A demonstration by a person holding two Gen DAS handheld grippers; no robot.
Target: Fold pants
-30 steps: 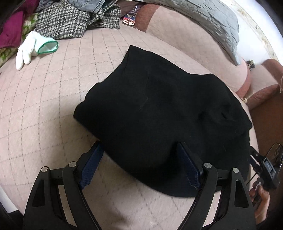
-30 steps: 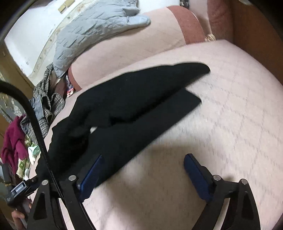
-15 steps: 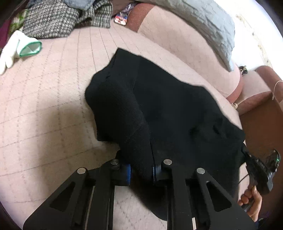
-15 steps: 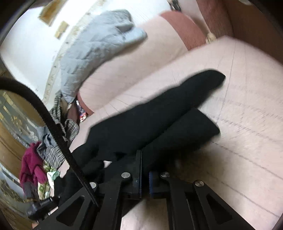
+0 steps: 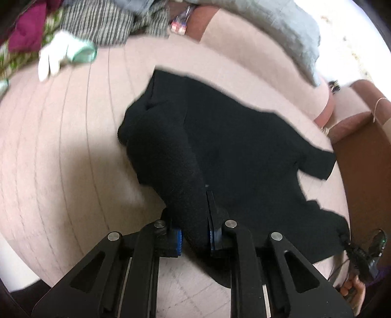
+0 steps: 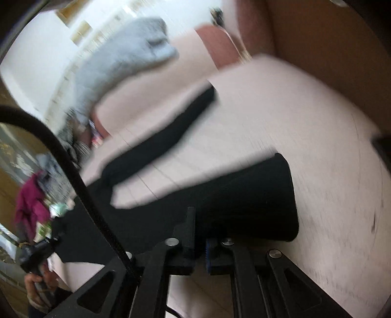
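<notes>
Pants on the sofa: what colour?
Plain black pants; clearest in the left wrist view.

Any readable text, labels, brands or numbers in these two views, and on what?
No readable text in either view.
Small colourful packet at the sofa's back edge: print too blurred to read.
Black pants: no visible label or tag.

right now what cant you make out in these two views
- Right view: motion blur smears the clothes pile, so single items cannot be told apart.
- Left view: the black pants bunch over the left tongs, hiding the gripped edge.
- Right view: the right tongs cover their own pinch point.
</notes>
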